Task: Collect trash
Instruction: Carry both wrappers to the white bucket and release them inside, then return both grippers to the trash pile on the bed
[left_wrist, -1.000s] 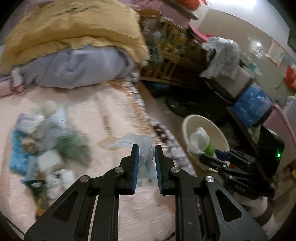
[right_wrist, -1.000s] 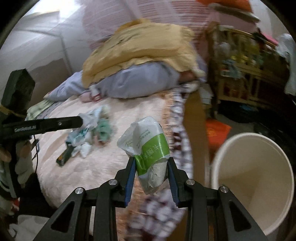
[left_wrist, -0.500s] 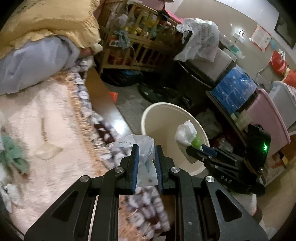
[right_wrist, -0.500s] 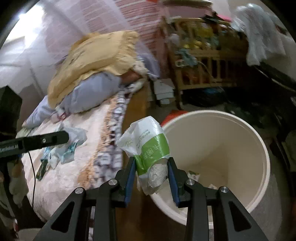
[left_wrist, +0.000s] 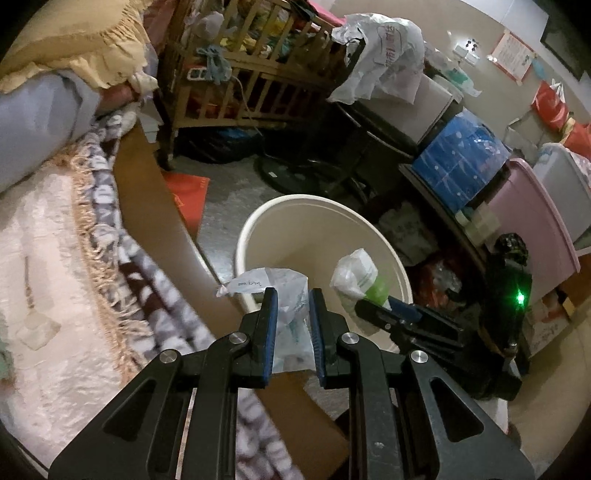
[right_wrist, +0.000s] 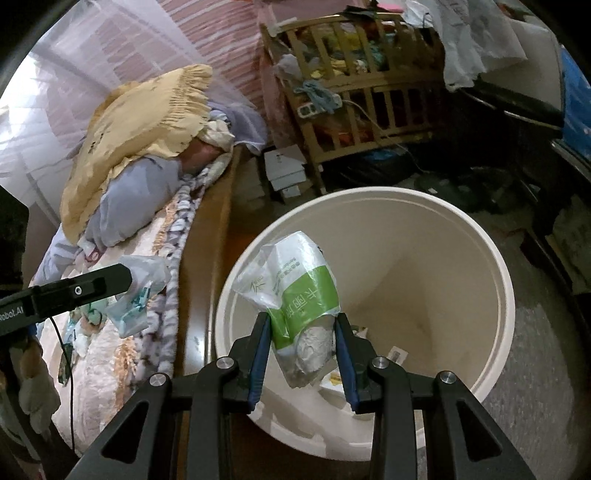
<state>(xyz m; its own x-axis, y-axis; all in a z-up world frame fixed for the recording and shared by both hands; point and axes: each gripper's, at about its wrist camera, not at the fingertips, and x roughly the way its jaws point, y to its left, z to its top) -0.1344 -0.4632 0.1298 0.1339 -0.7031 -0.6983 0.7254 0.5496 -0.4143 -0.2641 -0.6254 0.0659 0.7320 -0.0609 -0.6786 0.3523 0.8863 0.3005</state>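
My left gripper is shut on a crumpled clear plastic bag and holds it over the bed's wooden side rail, just left of the cream bin. My right gripper is shut on a white and green plastic bag stuffed with paper, held above the open mouth of the bin. A few scraps lie on the bin's bottom. The right gripper with its bag also shows in the left wrist view, over the bin's right rim. The left gripper's bag shows in the right wrist view.
The bed with a pink blanket and fringed throw lies left, with a yellow pillow at its head. More litter lies on it. A wooden crib, a red bag on the floor and stacked storage boxes surround the bin.
Both grippers have swung right, away from the litter pile on the bed, towards the bin. The right gripper's bag is now over the bin's mouth. Both grips are unchanged.
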